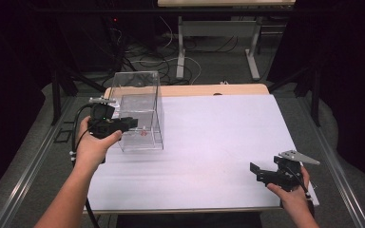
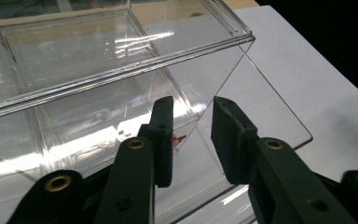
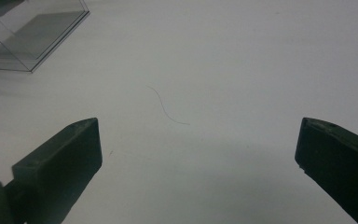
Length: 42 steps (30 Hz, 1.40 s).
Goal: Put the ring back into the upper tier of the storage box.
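A clear plastic box (image 1: 140,109) stands upright on the left of the white sheet (image 1: 218,142). A small red mark (image 1: 143,132) shows low on it. A hand holds my left gripper (image 1: 132,123) against the box's near left side. In the left gripper view the box (image 2: 98,70) is close up; my left gripper (image 2: 193,105) has its jaws a little apart, on either side of a thin vertical wall edge, with a gap still showing. My right gripper (image 1: 259,172) rests low at the table's front right, wide open and holding nothing (image 3: 198,128). The box's corner (image 3: 28,37) shows far off.
The sheet covers a wooden table whose bare edge (image 1: 195,90) shows at the back. A thin hair-like thread (image 3: 168,107) lies on the sheet ahead of the right gripper. Behind the table are another table's legs (image 1: 254,52) and floor cables (image 1: 147,57).
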Each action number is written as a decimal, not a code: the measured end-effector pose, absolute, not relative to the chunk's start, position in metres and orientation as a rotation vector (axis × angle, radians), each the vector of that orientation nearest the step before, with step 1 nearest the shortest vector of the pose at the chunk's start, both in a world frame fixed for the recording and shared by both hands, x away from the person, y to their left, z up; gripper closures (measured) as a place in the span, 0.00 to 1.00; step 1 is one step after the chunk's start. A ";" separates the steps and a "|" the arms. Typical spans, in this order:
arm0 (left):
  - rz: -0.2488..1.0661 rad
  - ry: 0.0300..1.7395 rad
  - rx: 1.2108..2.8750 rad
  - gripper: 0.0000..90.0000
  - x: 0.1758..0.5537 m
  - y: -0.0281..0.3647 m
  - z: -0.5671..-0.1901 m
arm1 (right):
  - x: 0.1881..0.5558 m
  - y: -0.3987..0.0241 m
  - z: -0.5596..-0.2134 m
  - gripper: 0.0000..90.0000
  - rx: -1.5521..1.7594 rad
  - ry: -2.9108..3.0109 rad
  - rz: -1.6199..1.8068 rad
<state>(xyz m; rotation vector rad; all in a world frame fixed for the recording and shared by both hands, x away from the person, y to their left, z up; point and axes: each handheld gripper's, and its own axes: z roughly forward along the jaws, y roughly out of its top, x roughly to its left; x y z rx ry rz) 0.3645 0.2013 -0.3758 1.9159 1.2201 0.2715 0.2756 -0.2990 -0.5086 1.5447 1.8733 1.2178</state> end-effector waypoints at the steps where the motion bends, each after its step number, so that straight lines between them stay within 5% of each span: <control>1: 0.273 1.210 1.915 0.75 0.365 0.201 -0.376 | 0.275 -0.299 -0.508 0.00 1.542 1.871 1.218; 23: 0.326 1.141 1.852 0.46 0.349 0.208 -0.364 | 0.274 -0.296 -0.507 0.00 1.534 1.867 1.210; 42: 0.386 1.041 1.828 0.36 0.312 0.221 -0.359 | 0.273 -0.296 -0.507 0.00 1.541 1.864 1.211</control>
